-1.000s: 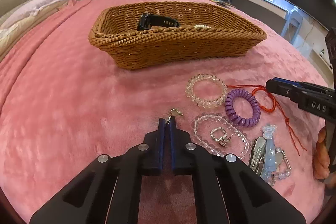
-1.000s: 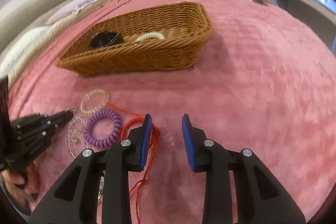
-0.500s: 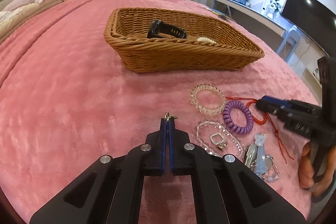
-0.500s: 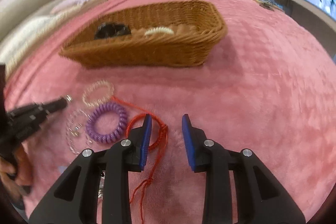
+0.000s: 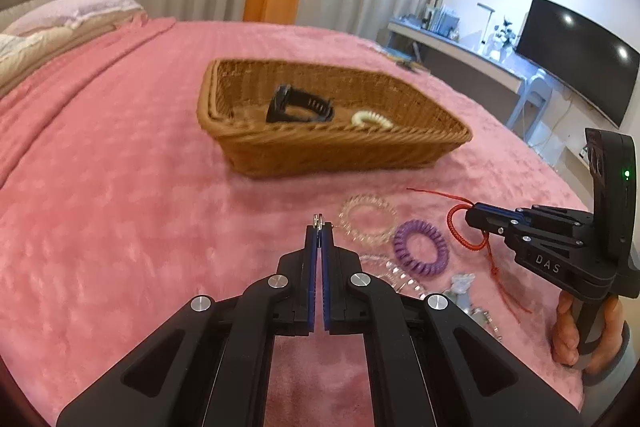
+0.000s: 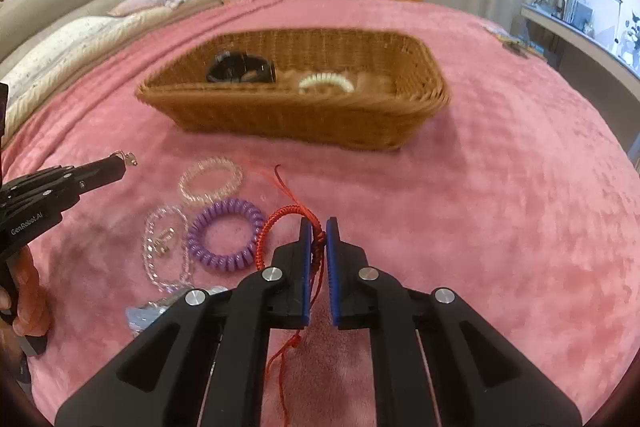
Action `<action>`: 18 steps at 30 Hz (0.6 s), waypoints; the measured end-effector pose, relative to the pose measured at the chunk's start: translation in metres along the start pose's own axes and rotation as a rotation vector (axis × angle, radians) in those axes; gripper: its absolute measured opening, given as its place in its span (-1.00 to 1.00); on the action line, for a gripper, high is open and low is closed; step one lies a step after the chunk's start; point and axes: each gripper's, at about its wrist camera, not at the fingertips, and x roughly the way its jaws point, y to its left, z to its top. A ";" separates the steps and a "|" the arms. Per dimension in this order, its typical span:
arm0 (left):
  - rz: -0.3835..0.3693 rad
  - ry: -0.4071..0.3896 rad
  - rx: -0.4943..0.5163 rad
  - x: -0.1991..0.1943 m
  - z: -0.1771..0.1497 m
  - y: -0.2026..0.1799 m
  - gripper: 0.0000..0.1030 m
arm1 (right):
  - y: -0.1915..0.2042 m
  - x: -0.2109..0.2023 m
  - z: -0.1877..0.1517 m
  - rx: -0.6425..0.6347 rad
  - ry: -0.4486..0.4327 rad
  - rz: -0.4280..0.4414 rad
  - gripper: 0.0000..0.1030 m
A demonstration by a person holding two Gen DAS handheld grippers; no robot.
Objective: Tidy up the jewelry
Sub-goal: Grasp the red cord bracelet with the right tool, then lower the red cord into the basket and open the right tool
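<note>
While both tongs are clamped on small pieces, the job in hand looks like carrying them to the brown woven wicker basket (image 6: 296, 115), which sits on the far part of the pink plush bed cover (image 6: 500, 211). The left tongs (image 5: 319, 227) are closed on a small silvery metal trinket (image 5: 318, 220), probably an earring, which pokes out just past the blue pads. The right tongs (image 6: 319, 227) are pinched on the red braided cord bracelet (image 6: 280, 223); its loop curves out to the left of the pads and its tails hang down between the fingers.

A black watch (image 6: 240, 67) and a cream spiral hair tie (image 6: 327, 82) already lie inside the basket. Left on the cover, near the tongs, are a clear beaded bracelet (image 6: 211, 180), a purple spiral hair tie (image 6: 226, 235), a second clear bead bracelet (image 6: 165, 247) with a small metal piece lying within its loop, and some pale clips at the near edge, too hidden to name.

To do this well, I judge each piece should be held firmly until it is plainly over the basket's open middle, not the rim. The cord's trailing tails could snag the purple tie or the wicker edge, so lift them clear first. The trinket is tiny; release it low inside.
</note>
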 end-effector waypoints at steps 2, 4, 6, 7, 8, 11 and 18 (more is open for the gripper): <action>-0.010 -0.030 -0.001 -0.007 0.002 -0.002 -1.00 | 0.000 -0.008 0.002 0.005 -0.031 -0.001 -0.89; -0.016 -0.054 -0.002 -0.014 0.004 -0.005 -1.00 | -0.001 -0.019 0.006 0.013 -0.072 0.001 -0.89; -0.026 -0.081 0.000 -0.023 0.008 -0.008 -1.00 | -0.001 -0.033 0.012 0.027 -0.117 0.000 -0.89; -0.030 -0.095 0.004 -0.028 0.011 -0.011 -1.00 | -0.002 -0.041 0.016 0.037 -0.141 0.000 -0.89; -0.031 -0.102 0.011 -0.031 0.013 -0.014 -1.00 | -0.003 -0.047 0.020 0.046 -0.158 0.002 -0.89; -0.025 -0.121 0.045 -0.043 0.028 -0.023 -1.00 | -0.005 -0.069 0.040 0.064 -0.217 -0.009 -0.89; 0.011 -0.212 0.100 -0.061 0.101 -0.044 -1.00 | -0.005 -0.092 0.118 0.028 -0.309 -0.046 -0.89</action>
